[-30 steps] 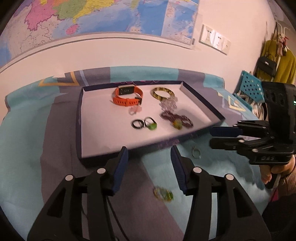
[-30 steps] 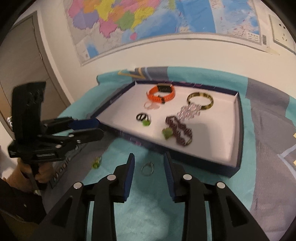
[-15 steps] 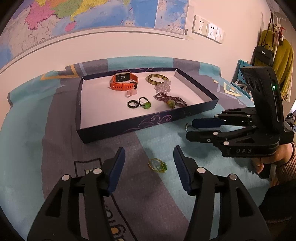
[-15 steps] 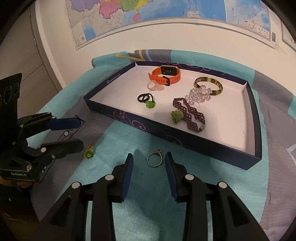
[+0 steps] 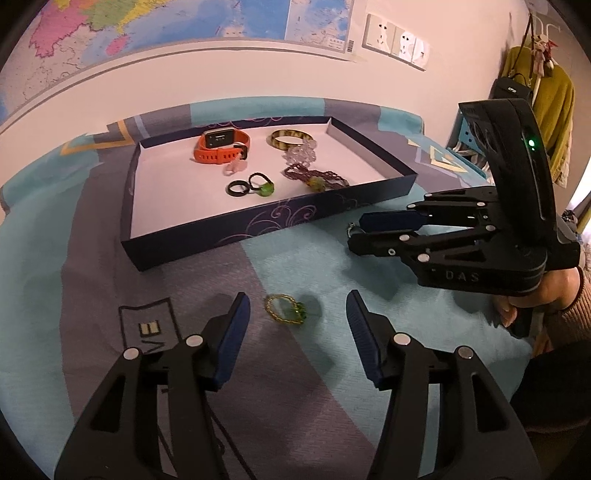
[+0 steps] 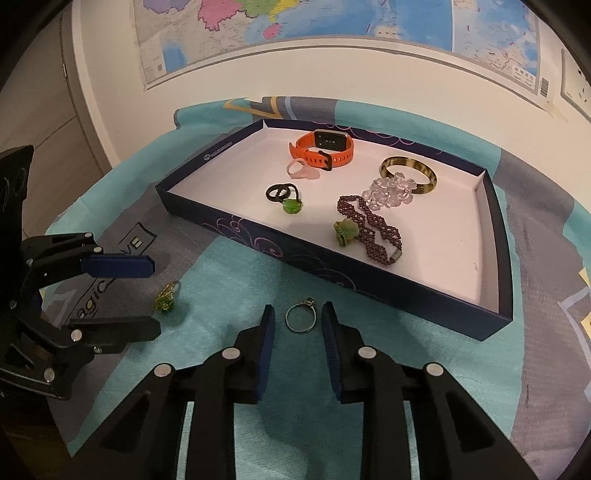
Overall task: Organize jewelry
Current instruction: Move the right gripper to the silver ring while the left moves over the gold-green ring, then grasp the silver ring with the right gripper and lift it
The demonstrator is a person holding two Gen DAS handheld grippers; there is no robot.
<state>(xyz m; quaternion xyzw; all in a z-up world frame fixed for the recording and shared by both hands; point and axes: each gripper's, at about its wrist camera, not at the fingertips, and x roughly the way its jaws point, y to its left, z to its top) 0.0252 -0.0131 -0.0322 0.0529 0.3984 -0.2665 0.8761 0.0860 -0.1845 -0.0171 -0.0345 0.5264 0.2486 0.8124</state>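
While both jaws gape, the left hand-held gripper (image 5: pixel 297 317) frames a gold-green ring (image 5: pixel 285 309) at lower centre, the right hand-held gripper (image 6: pixel 298 320) a silver ring (image 6: pixel 300 319).

silver ring (image 5: pixel 351 228): in the left wrist view mostly hidden behind the right claw (image 5: pixel 360 236), only a small arc shows beside the tray (image 5: pixel 258 225).
wall map (image 6: pixel 332 22): cut off by the top edge, its print too small to read.
watch screen (image 6: pixel 328 139): marks too small to tell.
tray logo (image 6: pixel 216 149): text too small to read.
left claw (image 6: pixel 153 295): its body cut off by the left edge.
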